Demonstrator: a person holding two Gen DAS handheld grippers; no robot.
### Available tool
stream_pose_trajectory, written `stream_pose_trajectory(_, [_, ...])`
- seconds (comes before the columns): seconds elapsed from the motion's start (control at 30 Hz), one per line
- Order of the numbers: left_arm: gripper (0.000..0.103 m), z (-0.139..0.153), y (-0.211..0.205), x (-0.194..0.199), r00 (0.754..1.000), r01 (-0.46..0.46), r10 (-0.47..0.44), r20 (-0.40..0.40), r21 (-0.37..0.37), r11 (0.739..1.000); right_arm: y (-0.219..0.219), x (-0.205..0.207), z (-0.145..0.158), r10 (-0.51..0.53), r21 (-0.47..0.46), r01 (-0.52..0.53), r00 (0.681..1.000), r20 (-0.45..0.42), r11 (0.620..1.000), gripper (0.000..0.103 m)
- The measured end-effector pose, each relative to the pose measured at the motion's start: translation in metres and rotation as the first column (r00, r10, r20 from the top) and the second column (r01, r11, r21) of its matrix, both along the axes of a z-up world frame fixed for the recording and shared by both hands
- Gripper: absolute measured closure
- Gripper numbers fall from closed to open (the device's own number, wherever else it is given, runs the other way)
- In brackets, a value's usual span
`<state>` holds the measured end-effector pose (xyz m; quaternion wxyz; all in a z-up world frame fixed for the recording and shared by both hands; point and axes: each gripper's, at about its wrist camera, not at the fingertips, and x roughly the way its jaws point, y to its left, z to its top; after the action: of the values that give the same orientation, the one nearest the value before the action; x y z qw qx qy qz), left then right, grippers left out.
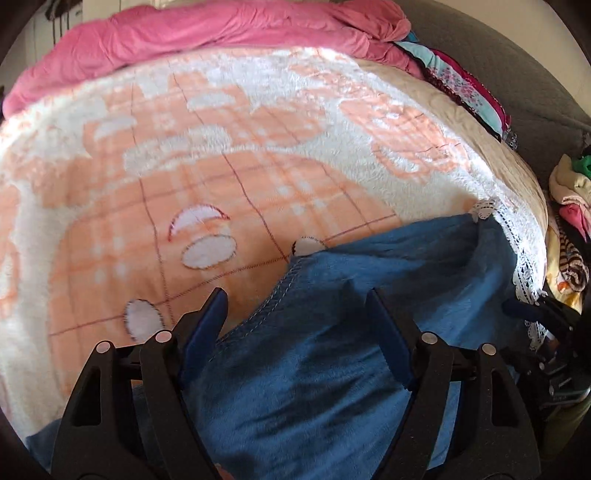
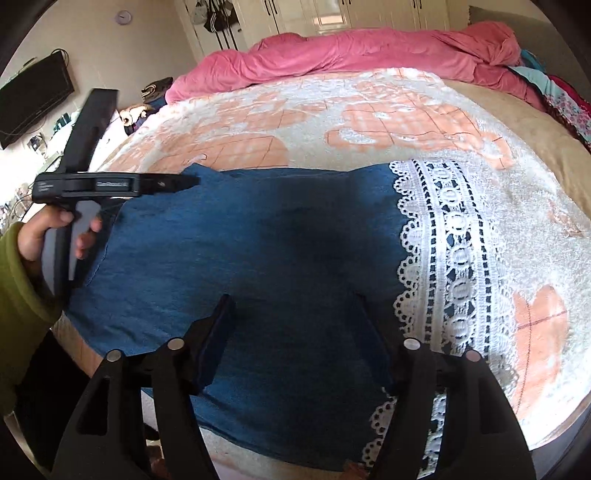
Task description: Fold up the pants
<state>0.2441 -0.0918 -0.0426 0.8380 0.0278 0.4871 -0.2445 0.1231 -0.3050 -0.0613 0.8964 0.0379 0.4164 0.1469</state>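
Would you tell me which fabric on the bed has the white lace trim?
The blue pants; their lace edges the right end, unlike the pink duvet and peach blanket.

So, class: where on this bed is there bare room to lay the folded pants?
Free: the peach-and-white blanket between the blue pants and the pink duvet. Crowded: the right edge, with piled clothes.

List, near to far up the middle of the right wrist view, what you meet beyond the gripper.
Right gripper → blue pants → peach-and-white blanket → pink duvet → white wardrobe doors.
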Motion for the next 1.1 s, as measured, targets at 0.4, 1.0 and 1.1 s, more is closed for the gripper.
stream_pose_trajectory(0.4, [0.098,0.008,-0.017,-0.002,0.999,0.043,-0.042,0.013,-0.085,0.995,0.009,-0.001,-0.005,0.024,-0.063,-0.023,0.999,0.026,0.998,0.032])
stream_pose_trajectory(1.0, [0.085,0.010,0.007,0.013,0.994,-0.090,0.097,0.051,-0.122,0.988,-0.031,-0.003,0.031,-0.013,0.118,0.006,0.998,0.062,0.993,0.031])
stream_pose_trajectory(1.1, [0.080,0.027,0.008,-0.003,0.992,-0.079,0.092,0.085,-0.142,0.987,-0.066,0.013,0.053,-0.113,0.114,0.102,0.989,0.096,0.988,0.031])
